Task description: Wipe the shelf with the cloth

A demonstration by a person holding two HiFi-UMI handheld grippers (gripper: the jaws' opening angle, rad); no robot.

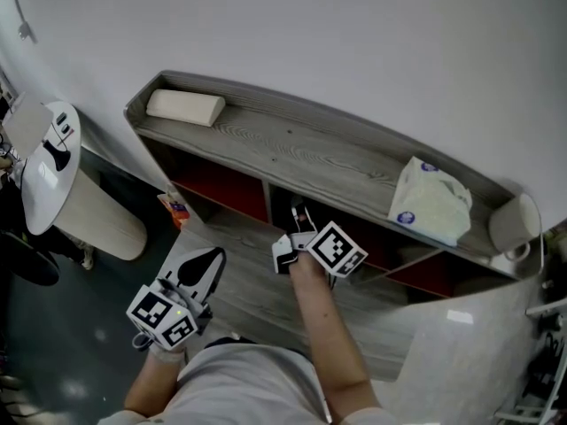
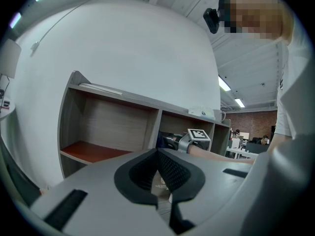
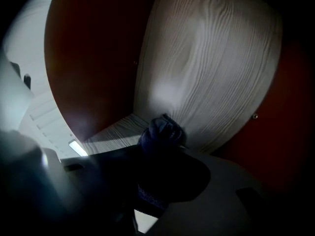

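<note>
Grey wood-grain shelf (image 1: 292,149) along a white wall in the head view, with a pale block (image 1: 184,106) at the left end of its top board and a white bag (image 1: 430,200) near the right end. Shows the right gripper (image 1: 299,224) inside the middle compartment under that board. Shows the left gripper (image 1: 205,264) low and well apart from the shelf front, off its left half.

Left gripper view next: jaws together with nothing between them, aimed at the open compartments. Red-brown floor in the left compartment, the right gripper's marker cube in the middle one.

Right gripper view last: jaws clamped on a dark blue cloth (image 3: 160,134). Bunched end either touching or just short of a wood-grain panel inside the compartment; cannot tell which.

Looks like wiping under way in that one compartment. Probably leaves the other compartments and the top board, whose things are not yet cleared.
</note>
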